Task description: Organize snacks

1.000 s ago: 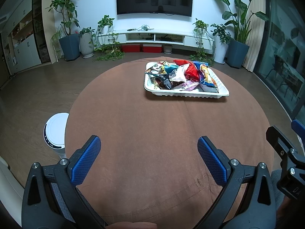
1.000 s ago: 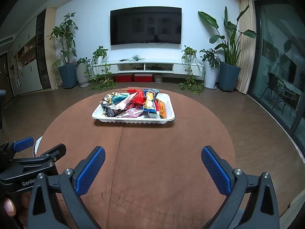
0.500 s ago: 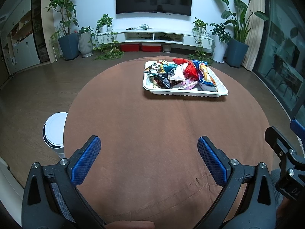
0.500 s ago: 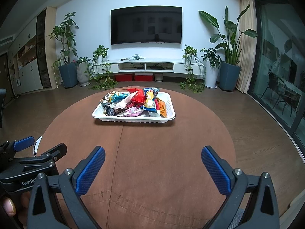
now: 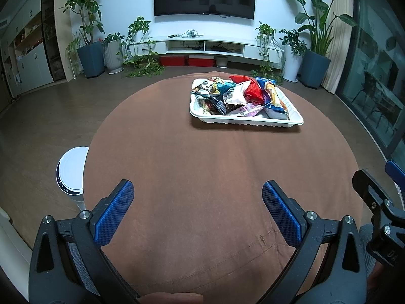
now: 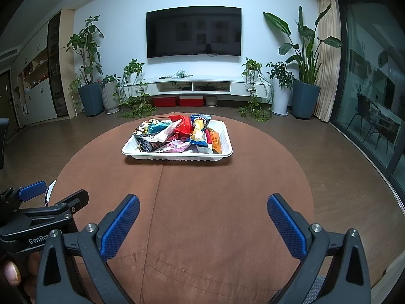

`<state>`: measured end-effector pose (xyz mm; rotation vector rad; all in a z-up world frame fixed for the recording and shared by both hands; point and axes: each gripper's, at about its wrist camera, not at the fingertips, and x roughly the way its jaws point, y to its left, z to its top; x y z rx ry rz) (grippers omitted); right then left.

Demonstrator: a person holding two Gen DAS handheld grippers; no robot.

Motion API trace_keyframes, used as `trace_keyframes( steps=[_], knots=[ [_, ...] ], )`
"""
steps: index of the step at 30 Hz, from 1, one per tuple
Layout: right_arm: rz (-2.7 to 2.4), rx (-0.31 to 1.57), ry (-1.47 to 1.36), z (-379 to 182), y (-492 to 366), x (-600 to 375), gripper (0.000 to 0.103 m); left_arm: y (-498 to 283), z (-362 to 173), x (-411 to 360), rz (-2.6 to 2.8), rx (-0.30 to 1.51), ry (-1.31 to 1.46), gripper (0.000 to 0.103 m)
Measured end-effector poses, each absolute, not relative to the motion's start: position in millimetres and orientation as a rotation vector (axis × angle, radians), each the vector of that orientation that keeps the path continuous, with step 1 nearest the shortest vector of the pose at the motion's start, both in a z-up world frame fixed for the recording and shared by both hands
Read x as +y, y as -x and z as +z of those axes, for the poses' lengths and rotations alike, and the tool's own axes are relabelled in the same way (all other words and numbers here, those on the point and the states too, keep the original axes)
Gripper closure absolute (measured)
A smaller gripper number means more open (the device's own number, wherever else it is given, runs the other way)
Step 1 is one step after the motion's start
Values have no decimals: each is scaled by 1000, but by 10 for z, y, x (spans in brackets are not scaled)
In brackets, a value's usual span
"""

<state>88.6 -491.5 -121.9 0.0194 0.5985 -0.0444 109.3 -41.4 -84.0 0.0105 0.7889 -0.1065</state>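
A white tray [image 5: 253,122] [image 6: 177,156] stands on the far half of a round brown-clothed table [image 5: 202,164] [image 6: 202,190]. Several snack packets [image 5: 240,93] [image 6: 179,133] are piled in it, among them a red one [image 5: 250,88] and a white one [image 6: 165,134]. My left gripper [image 5: 197,202] is open and empty over the near part of the table, well short of the tray. My right gripper [image 6: 203,215] is open and empty too, also near the table's front edge. Each gripper shows at the edge of the other's view.
A white round device [image 5: 72,174] stands on the floor left of the table. Beyond the table are a low TV console [image 6: 192,87], a wall TV [image 6: 193,31], potted plants [image 6: 88,76] and a glass door [image 6: 374,88] on the right.
Both views have tilted up slightly, so the tray sits a little lower in frame. Both grippers stay open and empty. Nothing on the table has moved.
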Motion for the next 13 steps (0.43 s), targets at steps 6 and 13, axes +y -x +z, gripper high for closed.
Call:
trace_keyframes(
  steps=[6, 13],
  knots=[
    [-43, 601, -23, -1246, -865, -4927, 0, -1101, -837, -414, -108, 786, -16, 0],
    [-41, 614, -40, -1322, -725, -4964, 0, -1077, -807, -420, -124, 762, -35, 0]
  ],
)
